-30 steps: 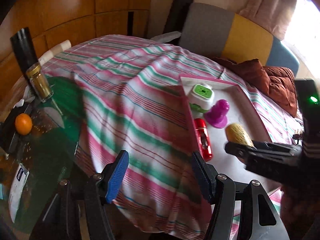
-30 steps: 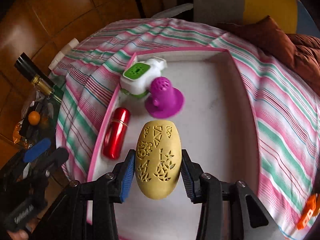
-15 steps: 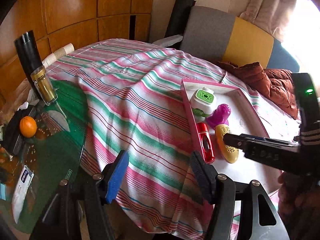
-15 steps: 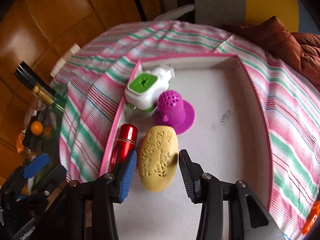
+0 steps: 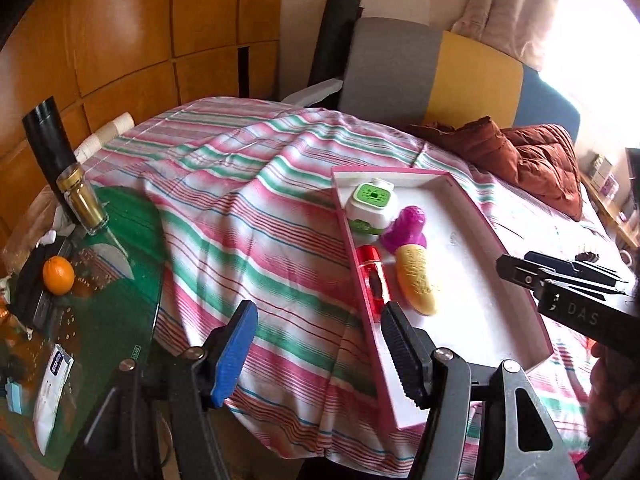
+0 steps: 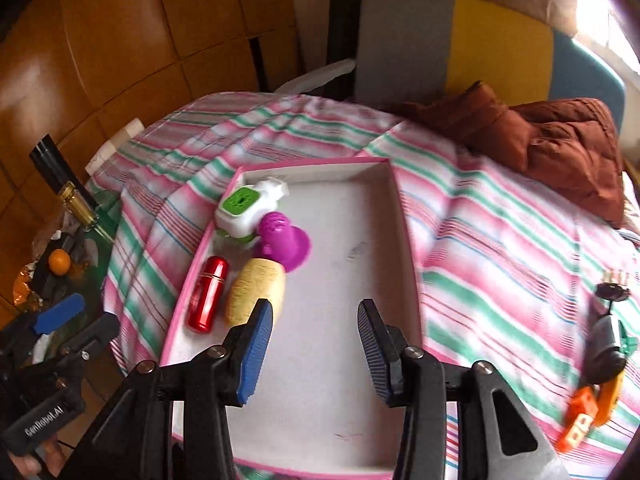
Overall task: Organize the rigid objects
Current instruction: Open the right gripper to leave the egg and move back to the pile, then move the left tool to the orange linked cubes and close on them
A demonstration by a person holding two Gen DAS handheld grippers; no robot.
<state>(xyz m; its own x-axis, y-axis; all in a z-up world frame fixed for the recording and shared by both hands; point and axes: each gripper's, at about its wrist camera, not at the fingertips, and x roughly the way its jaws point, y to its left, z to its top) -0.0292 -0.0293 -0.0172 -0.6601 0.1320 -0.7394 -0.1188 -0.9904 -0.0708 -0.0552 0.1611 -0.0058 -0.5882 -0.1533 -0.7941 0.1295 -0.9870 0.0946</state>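
Observation:
A pink-rimmed white tray (image 6: 408,248) lies on the striped cloth. Along its left side rest a white-and-green device (image 6: 244,210), a purple suction-cup toy (image 6: 284,240), a red cylinder (image 6: 208,300) and a yellow patterned oval (image 6: 256,288). The oval lies flat beside the red cylinder (image 5: 372,276), touching the purple toy. My right gripper (image 6: 315,312) hovers open over the tray's bare floor, right of the oval, holding nothing. Over the cloth's draped edge, left of the tray (image 5: 352,240), my left gripper (image 5: 316,320) stands open and empty.
A green glass table (image 5: 112,280) at the left carries an orange (image 5: 59,275), a gold-lidded jar (image 5: 82,200) and a black tube (image 5: 48,136). A brown quilted cushion (image 6: 560,140) lies at the back right. An orange toy (image 6: 588,412) sits on the cloth, right.
The right gripper set the yellow oval down in the tray beside the red cylinder, let go, and drew back up and to the right. The left gripper rose a little.

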